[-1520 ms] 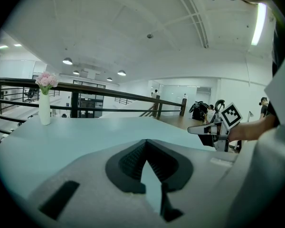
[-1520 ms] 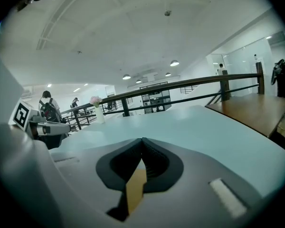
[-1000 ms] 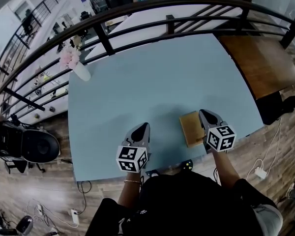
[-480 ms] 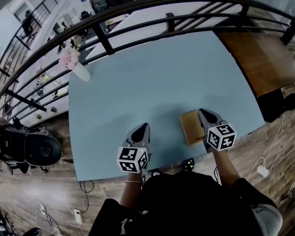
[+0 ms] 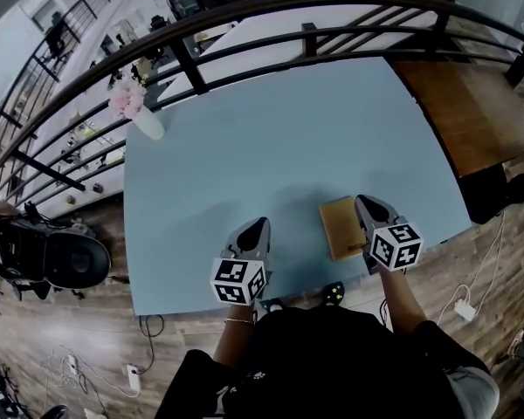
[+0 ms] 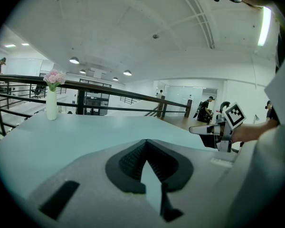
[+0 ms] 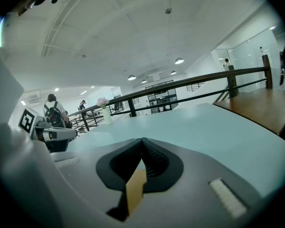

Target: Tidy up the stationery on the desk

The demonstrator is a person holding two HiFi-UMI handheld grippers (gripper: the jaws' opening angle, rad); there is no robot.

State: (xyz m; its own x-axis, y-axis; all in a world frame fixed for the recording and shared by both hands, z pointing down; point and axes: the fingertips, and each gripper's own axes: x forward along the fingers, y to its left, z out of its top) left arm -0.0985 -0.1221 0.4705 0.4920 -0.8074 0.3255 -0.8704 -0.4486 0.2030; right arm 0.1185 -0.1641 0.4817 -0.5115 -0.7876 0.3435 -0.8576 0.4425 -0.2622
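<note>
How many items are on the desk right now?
2: a vase of pink flowers at the far left corner, and a brown notebook at the near edge beside the right gripper.

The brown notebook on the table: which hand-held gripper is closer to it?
The right. The right hand-held gripper lies along the right edge of the notebook, while the left hand-held gripper is off to its left, with bare table between them.
</note>
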